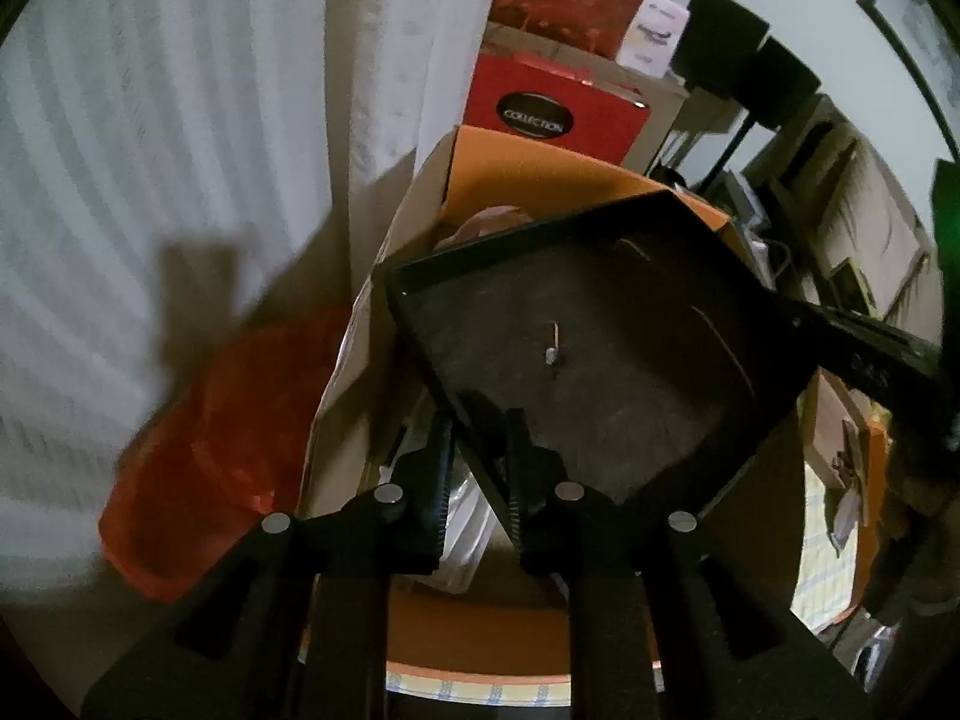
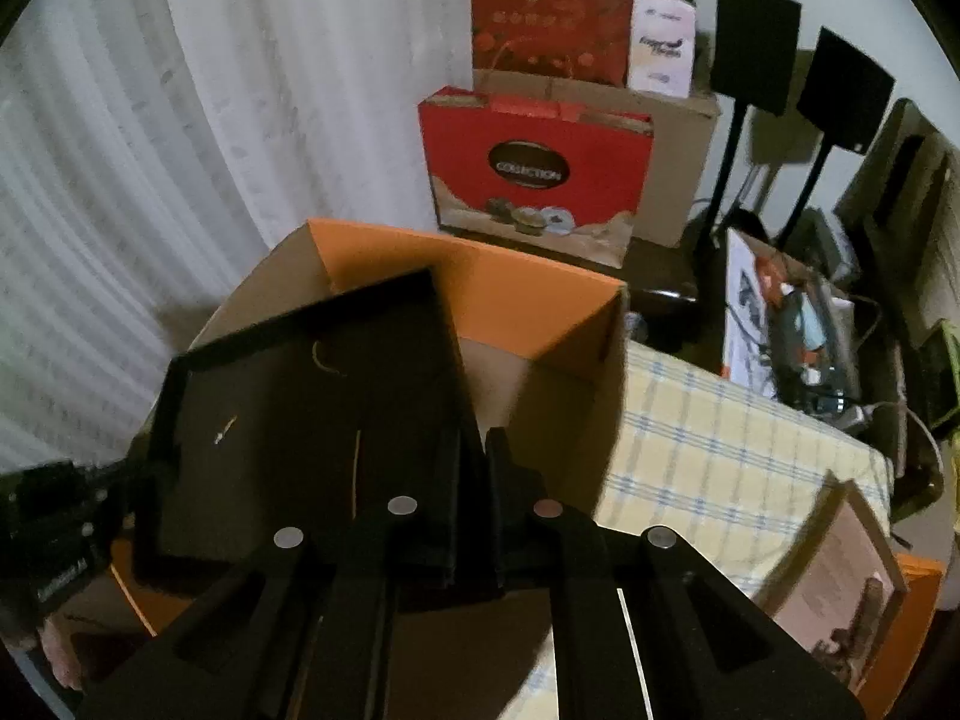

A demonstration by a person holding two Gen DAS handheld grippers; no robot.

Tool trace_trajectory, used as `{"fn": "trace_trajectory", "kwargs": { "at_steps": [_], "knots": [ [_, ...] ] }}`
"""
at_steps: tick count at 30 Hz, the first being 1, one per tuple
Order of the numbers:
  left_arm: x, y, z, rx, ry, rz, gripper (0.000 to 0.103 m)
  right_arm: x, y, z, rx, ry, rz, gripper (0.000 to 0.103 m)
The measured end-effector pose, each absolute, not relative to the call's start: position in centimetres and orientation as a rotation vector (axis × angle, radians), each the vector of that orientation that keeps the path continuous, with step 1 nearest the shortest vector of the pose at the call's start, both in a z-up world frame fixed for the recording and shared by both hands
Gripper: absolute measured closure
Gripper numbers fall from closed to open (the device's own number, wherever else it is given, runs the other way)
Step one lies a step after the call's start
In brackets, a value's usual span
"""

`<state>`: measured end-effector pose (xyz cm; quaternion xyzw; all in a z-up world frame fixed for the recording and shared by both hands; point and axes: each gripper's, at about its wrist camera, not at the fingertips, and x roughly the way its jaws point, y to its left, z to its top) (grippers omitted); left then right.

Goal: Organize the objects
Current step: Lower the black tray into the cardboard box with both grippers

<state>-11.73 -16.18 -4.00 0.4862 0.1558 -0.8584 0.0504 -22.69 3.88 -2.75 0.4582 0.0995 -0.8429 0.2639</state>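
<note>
Left wrist view: left tool (image 1: 480, 468) and right tool (image 2: 474, 498) each clench an edge of the black tray (image 1: 576, 330) above the orange box (image 2: 480, 276); lower it level, releasing together.

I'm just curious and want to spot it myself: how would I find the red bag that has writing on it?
Start at the open orange cardboard box on the checked cloth. Just behind it, against a plain brown carton, stands the red gift bag. Unlike the taller red bag above it, it bears a dark oval reading COLLECTION over pictured chocolates.

left tongs (image 1: 477, 468) gripping, right tongs (image 2: 474, 480) clamped
</note>
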Motion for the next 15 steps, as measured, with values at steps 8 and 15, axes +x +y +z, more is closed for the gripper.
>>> {"fn": "trace_trajectory", "kwargs": {
  "at_steps": [8,15],
  "knots": [
    [-10.3,-15.2,-5.2,1.463,0.542,-2.637,0.082,-24.1,3.1,-3.5,1.191,0.326,-2.239,0.093],
    [-10.0,-11.3,-5.1,1.557,0.537,-2.749,0.102,-24.4,3.1,-3.8,1.115,0.45,-2.202,0.099]
  ]
}}
